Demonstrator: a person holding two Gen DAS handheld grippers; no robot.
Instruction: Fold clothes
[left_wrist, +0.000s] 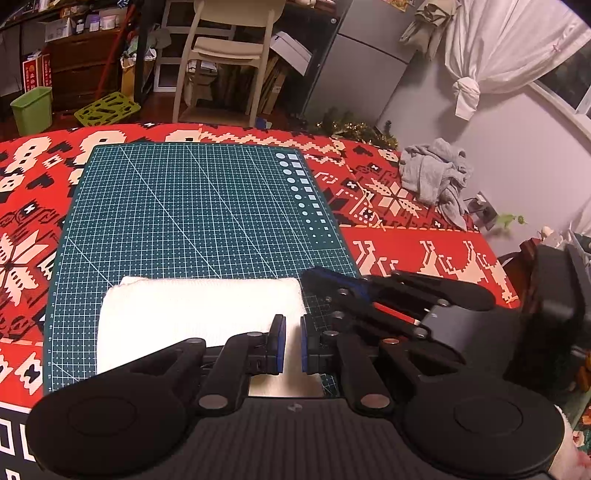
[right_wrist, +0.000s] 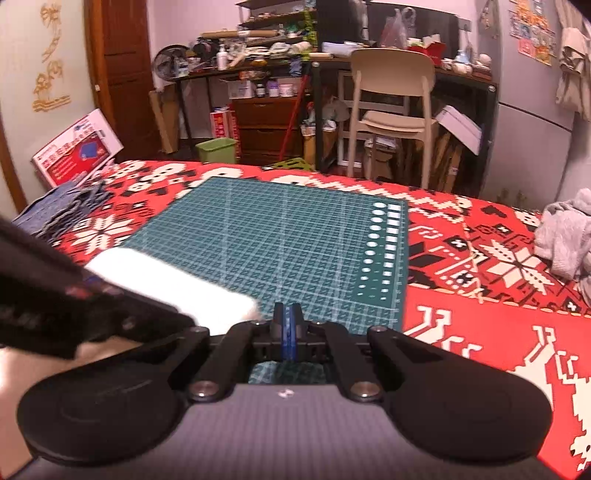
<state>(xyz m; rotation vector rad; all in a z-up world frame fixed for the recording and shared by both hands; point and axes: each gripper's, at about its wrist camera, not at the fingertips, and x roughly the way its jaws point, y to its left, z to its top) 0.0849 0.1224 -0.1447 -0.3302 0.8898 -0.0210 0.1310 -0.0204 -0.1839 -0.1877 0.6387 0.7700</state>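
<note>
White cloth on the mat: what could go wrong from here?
1. The left tool is slightly open over the white cloth's right edge; closing carelessly may undo the fold.
2. The right tool sits close by, shut and empty; the two could collide.
3. The grey cloth lies crumpled near the table's far edge and could slide off.

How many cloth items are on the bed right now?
3: a folded white towel on the mat's near edge, a crumpled grey garment at far right, and a blue pile at far left. Others may lie out of view.
</note>
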